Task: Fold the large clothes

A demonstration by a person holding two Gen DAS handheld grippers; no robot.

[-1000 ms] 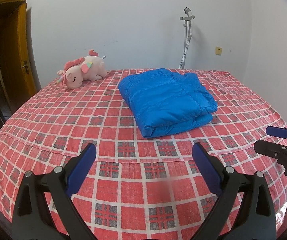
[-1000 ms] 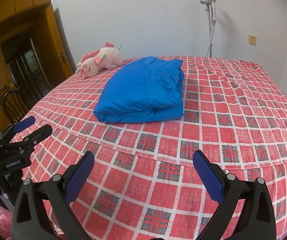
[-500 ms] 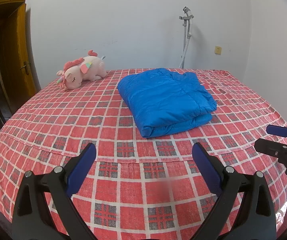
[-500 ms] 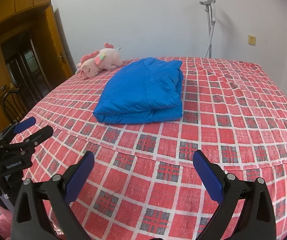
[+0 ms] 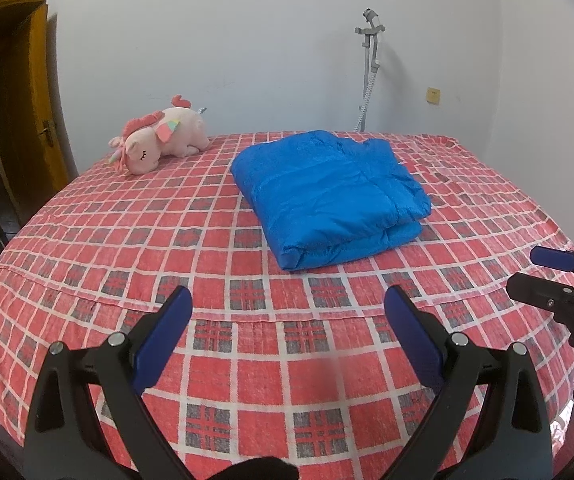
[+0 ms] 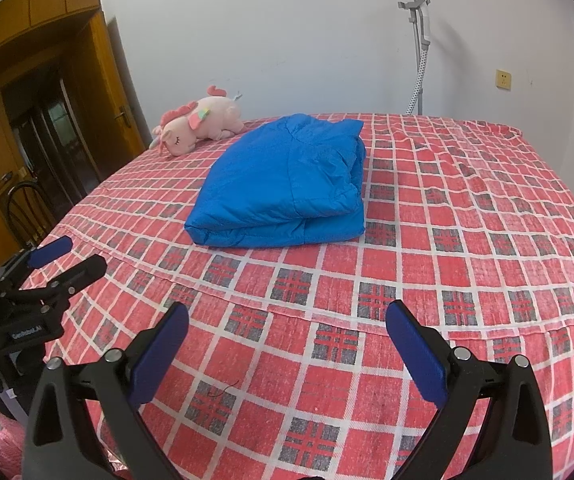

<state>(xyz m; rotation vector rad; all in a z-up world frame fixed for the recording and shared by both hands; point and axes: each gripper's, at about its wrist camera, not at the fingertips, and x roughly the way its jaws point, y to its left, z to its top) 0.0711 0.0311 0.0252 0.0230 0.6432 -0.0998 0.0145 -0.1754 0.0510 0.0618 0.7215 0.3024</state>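
A blue padded jacket (image 5: 329, 196) lies folded into a thick rectangle on the red checked bed (image 5: 135, 240), toward the far middle. It also shows in the right wrist view (image 6: 287, 184). My left gripper (image 5: 287, 320) is open and empty over the bed's near edge, well short of the jacket. My right gripper (image 6: 287, 334) is open and empty, also back at the near edge. Each gripper shows in the other's view: the right one (image 5: 547, 276) at the right edge, the left one (image 6: 67, 258) at the left edge.
A pink plush unicorn (image 5: 159, 140) lies at the bed's far left corner. A grey garment steamer pole (image 5: 369, 76) stands against the back wall. A wooden door (image 6: 115, 92) and a dark chair (image 6: 27, 204) are to the left of the bed.
Both grippers have drawn back slightly from the bed, staying open. The folded jacket has not moved.
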